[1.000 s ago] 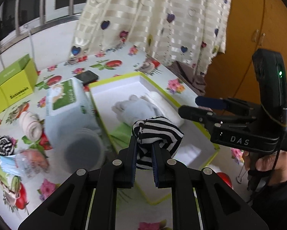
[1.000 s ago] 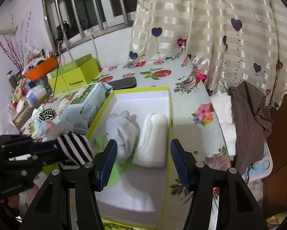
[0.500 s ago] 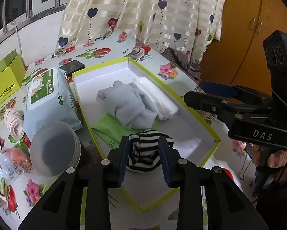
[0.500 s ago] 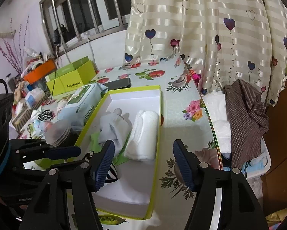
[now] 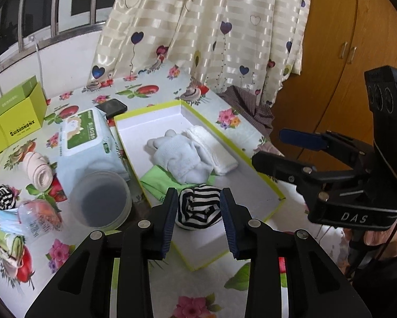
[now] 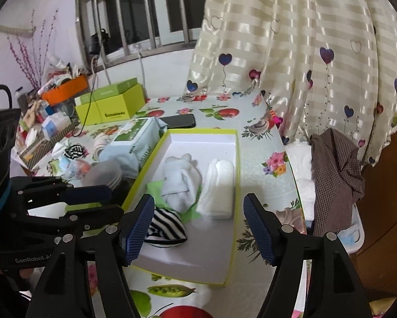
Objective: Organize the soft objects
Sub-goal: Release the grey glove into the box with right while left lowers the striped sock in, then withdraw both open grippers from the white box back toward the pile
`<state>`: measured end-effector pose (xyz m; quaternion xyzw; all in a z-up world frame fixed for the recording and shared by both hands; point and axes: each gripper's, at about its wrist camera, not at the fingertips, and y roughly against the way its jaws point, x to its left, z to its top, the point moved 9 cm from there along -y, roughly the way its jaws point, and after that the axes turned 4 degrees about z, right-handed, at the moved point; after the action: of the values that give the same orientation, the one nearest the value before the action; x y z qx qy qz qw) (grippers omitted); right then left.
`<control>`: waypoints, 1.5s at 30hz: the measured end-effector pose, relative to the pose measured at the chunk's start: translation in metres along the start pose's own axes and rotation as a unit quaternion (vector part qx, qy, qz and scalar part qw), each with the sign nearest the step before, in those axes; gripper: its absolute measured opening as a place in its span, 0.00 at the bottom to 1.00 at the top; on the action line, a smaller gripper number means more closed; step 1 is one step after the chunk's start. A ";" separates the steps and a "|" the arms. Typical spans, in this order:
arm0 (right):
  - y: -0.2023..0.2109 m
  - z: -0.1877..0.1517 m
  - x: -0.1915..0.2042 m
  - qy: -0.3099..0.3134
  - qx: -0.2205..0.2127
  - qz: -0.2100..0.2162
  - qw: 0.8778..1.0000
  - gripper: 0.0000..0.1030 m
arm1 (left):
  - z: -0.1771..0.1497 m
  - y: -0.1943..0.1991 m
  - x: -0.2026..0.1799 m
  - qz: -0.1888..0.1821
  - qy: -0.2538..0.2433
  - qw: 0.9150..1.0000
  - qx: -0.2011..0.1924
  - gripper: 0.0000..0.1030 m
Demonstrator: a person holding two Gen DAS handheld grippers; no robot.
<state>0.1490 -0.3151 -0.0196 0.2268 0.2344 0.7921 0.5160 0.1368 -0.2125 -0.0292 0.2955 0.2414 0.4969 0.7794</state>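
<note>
Left wrist view: black-and-white striped sock ball (image 5: 199, 210), rolled, inside yellow-rimmed white box (image 5: 264, 176), between parted left gripper (image 5: 199, 213) fingers. Right gripper (image 6: 198, 228) wide, empty. Green carton (image 5: 18, 124) reads "SHISHANGNX".

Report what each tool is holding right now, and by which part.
Nothing is held. The left tool stands open around the striped sock ball, which rests in the box. The right tool is open and empty.

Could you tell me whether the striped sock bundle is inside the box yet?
Inside: the striped bundle rests on the box floor, with the left gripper open around it.
</note>
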 end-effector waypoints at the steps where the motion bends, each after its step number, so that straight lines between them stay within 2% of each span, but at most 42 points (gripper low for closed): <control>1: 0.002 0.001 0.003 0.004 -0.001 0.000 1.000 0.70 | 0.000 0.003 0.001 0.000 0.001 1.000 -0.003 0.33; 10: 0.012 0.002 0.027 0.021 -0.005 0.005 1.000 0.71 | -0.004 0.030 0.015 0.011 0.014 1.000 -0.024 0.33; 23: 0.013 0.002 0.062 0.042 0.000 0.021 0.999 0.71 | -0.022 0.051 0.048 0.031 0.050 0.998 -0.034 0.34; 34: 0.006 0.003 0.089 0.059 0.008 0.039 0.997 0.71 | -0.045 0.067 0.087 0.046 0.086 0.995 -0.037 0.33; 45: -0.008 0.011 0.128 0.091 0.014 0.073 0.993 0.71 | -0.069 0.078 0.141 0.075 0.138 0.987 -0.036 0.33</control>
<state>0.1146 -0.1919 -0.0012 0.1780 0.2744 0.8415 0.4300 0.0966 -0.0421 -0.0352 0.2128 0.3057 0.5988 0.7090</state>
